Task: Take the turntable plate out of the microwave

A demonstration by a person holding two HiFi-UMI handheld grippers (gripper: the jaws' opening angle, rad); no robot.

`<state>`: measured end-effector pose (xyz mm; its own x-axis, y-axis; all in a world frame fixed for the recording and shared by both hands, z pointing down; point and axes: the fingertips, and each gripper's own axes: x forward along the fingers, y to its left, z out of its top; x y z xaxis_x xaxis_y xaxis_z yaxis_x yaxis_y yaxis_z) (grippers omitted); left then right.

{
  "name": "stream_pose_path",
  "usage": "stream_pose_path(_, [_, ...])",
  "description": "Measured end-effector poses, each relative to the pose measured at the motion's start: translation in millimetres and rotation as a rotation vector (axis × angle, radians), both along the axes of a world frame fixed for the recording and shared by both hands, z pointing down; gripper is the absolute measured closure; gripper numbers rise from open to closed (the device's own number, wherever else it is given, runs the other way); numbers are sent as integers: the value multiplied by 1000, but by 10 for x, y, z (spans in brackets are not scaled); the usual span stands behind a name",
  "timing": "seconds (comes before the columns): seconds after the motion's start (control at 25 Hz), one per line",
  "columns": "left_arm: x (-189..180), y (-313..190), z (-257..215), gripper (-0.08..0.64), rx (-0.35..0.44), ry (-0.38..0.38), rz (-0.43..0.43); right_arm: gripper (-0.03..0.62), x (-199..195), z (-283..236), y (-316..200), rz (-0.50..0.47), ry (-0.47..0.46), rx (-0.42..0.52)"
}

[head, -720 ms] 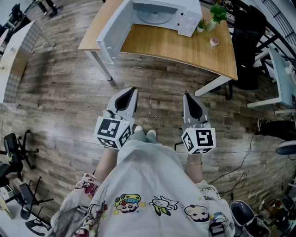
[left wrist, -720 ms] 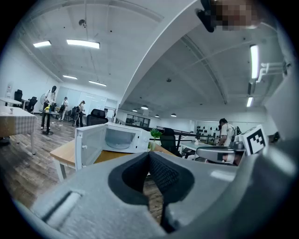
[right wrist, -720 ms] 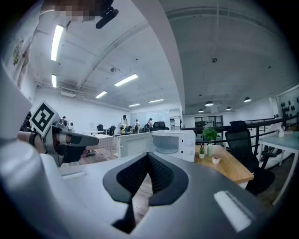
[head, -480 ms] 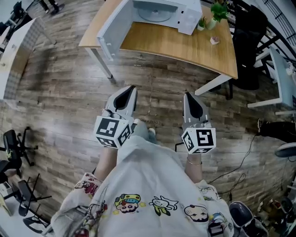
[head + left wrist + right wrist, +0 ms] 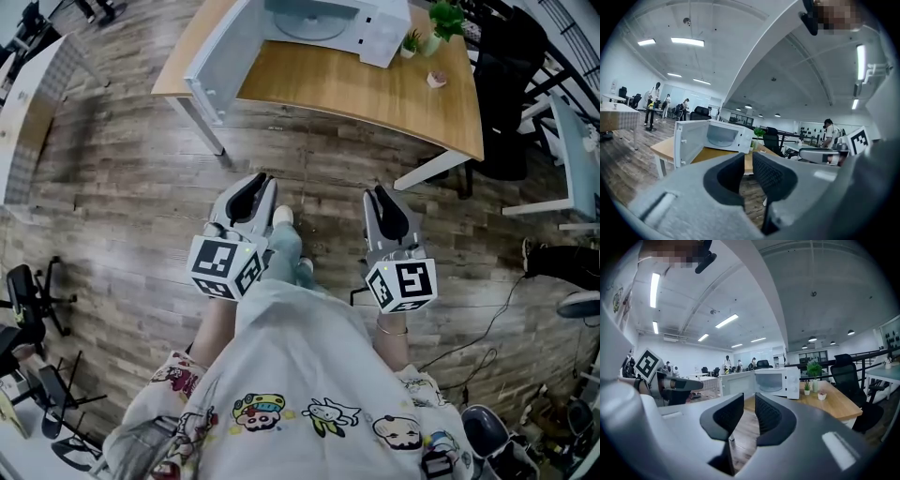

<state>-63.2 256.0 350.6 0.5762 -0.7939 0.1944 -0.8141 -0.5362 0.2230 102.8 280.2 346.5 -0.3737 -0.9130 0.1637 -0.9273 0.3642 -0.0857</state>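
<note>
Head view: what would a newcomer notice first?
The white microwave on the wooden table at the top, door swung wide, plate inside. Below it, the left gripper and right gripper point toward it over the floor, both empty, jaws slightly apart.

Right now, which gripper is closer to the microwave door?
Left. The left gripper hangs back from the open door, almost in line with it; the right gripper hangs farther to the right.

You hold your left tool point(image 5: 255, 186) and right tool point(image 5: 379, 197) side by side in front of your body, both pointing forward, tipped slightly downward. Each tool's jaws stand a narrow gap apart, with nothing between them.
</note>
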Motion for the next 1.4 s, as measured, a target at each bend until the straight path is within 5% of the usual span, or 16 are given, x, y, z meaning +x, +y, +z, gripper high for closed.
stream_pose_path(0.92, [114, -2135, -28, 449, -3, 7, 74, 445, 7, -39, -2072, 27, -9, -14])
stream_pose_path(1.4, [4, -2513, 11, 431, -17, 28, 114, 430, -183, 48, -2448, 69, -20, -52])
